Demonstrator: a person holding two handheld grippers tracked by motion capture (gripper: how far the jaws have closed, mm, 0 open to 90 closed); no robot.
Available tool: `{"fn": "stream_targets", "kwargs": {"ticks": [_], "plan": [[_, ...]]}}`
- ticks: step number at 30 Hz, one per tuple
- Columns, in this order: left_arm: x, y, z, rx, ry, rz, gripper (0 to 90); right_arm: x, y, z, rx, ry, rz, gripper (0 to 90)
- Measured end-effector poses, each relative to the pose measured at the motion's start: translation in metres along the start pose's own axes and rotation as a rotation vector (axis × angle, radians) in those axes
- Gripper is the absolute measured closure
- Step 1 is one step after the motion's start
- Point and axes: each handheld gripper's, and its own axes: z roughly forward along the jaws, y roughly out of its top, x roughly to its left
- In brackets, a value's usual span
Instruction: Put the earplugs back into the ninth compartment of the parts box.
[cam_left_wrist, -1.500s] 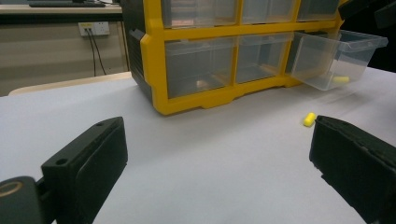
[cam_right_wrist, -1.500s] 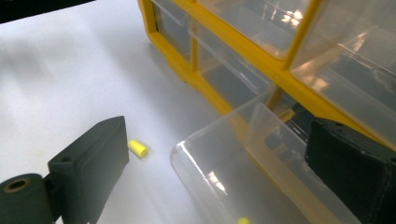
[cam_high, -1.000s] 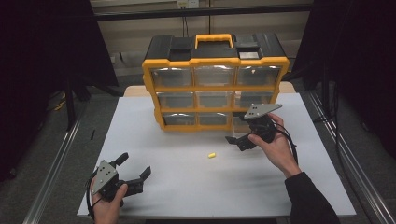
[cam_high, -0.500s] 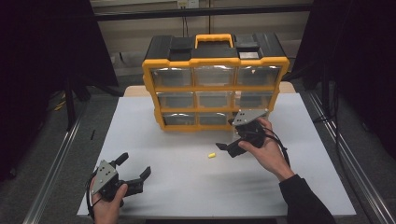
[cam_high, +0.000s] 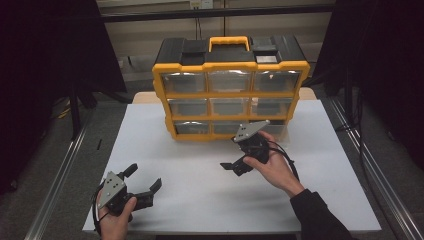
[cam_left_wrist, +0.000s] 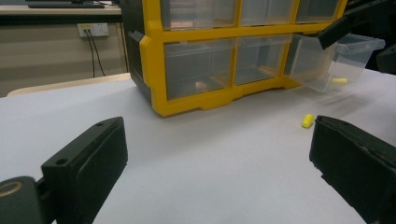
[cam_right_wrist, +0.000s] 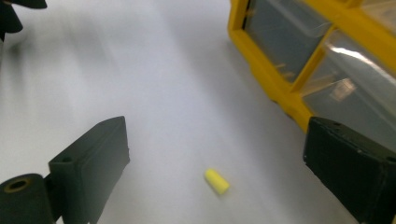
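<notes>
A small yellow foam plug (cam_right_wrist: 217, 181) lies on the white table (cam_high: 190, 200), a little in front of the yellow drawer organizer (cam_high: 230, 94). My right gripper (cam_high: 235, 155) hovers low over the plug, open, with the plug between its jaws (cam_right_wrist: 215, 140) and untouched. The plug (cam_left_wrist: 307, 120) also shows in the left gripper view, to the right. My left gripper (cam_high: 145, 176) rests open and empty near the table's front left corner (cam_left_wrist: 217, 135). The organizer's bottom right drawer (cam_left_wrist: 343, 53) is pulled out and holds another yellow plug (cam_left_wrist: 339, 80).
The organizer has a black top and a yellow handle (cam_high: 228, 42), and its other clear drawers are closed. Bare white tabletop lies between the two grippers. Metal rails (cam_high: 55, 185) run along both sides of the table.
My right gripper has moved left and down from the open drawer to over the yellow plug, which it now hides in the high view. The left gripper has stayed still.
</notes>
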Motion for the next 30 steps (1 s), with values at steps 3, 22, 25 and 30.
{"fn": "stream_targets", "kwargs": {"ticks": [3,22,25,30], "plan": [[0.0,0.0,0.0,-0.002,-0.001,-0.005,4.3,0.005,0.001,0.008,0.027,0.021,-0.013,4.3],[0.0,0.0,0.0,-0.001,0.0,-0.003,4.4,0.011,-0.007,0.048,0.204,0.082,-0.065,12.0],[0.0,0.0,0.0,0.001,0.001,-0.002,4.3,0.01,-0.008,0.051,0.224,0.087,-0.067,14.0],[0.0,0.0,0.0,0.001,0.001,-0.002,4.3,0.009,-0.011,0.056,0.249,0.095,-0.064,15.5]]}}
